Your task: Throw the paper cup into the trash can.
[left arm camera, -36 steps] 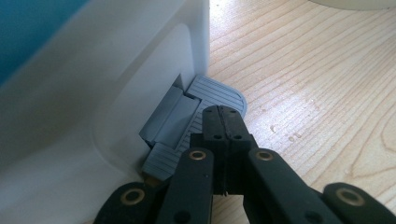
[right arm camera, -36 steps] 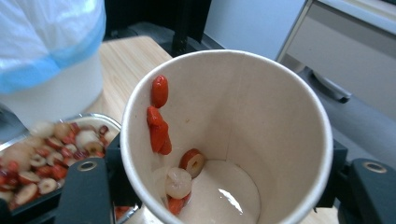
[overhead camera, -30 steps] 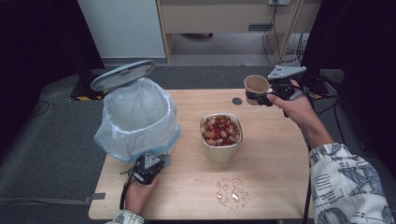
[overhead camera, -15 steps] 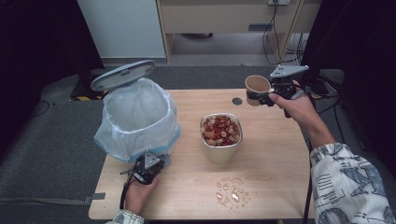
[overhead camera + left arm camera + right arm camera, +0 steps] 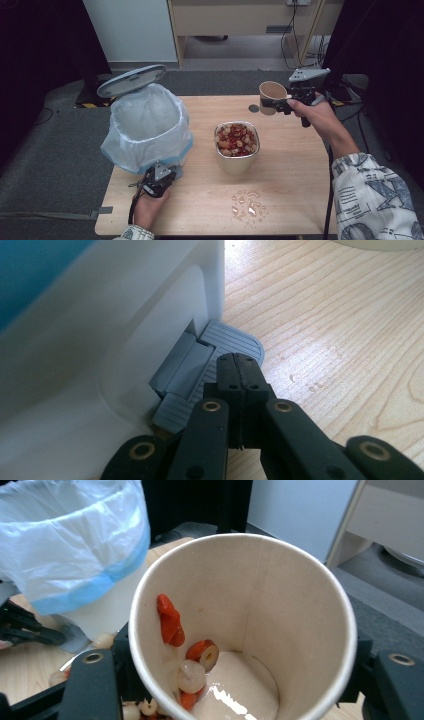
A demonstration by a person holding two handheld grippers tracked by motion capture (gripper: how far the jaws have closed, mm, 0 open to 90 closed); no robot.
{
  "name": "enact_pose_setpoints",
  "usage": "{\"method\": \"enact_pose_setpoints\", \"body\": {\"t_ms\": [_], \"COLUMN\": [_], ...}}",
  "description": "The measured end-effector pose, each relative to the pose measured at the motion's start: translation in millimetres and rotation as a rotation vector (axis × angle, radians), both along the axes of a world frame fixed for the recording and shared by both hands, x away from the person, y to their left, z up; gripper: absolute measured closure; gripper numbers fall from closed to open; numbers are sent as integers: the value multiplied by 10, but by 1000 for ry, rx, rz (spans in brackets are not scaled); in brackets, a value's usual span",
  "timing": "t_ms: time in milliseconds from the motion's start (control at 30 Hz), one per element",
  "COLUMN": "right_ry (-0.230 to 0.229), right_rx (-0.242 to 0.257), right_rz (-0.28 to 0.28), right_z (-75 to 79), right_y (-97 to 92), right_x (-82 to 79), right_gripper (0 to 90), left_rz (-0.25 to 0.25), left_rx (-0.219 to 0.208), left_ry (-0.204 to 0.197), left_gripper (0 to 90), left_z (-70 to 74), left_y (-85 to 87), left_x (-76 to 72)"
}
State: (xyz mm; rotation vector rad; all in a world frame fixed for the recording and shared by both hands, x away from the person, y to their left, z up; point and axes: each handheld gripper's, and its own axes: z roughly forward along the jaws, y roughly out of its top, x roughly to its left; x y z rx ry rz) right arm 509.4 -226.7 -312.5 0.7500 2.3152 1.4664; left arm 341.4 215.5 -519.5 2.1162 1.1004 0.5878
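High view: right gripper (image 5: 274,103) grips paper cup (image 5: 272,93) at table's 1 o'clock; bin (image 5: 147,127) toward 9.

Left gripper view: left gripper (image 5: 239,371) jaws closed, empty, tips on pedal (image 5: 220,356).

Right gripper view: jaws clamp cup walls; scraps (image 5: 172,622) inside.

Both grippers have matte black jaws; the left gripper (image 5: 239,371) shows brass-ringed screws along its linked arms. The right gripper (image 5: 291,98) carries a grey three-cornered plate, and a black cable (image 5: 328,190) trails from it. The person's right sleeve (image 5: 375,195) is pale with what looks like a dark blue-grey leafy print.
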Motion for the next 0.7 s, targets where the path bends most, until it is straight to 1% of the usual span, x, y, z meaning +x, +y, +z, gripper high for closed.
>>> {"method": "enact_pose_setpoints", "body": {"t_ms": [300,567,700], "right_ry": [9,1,-4], "right_rx": [6,8,5], "right_rz": [29,44,55], "right_z": [63,99,123], "right_y": [101,182,231], "right_x": [-12,-27,-37], "right_gripper": [316,316,316], "left_rz": [2,2,0], "left_rx": [-5,-2,7], "left_ry": [-2,-5,-9], "left_gripper": [897,897,896], "left_z": [-2,-4,-3], "left_y": [-2,-7,-14], "left_x": [0,-2,-5]}}
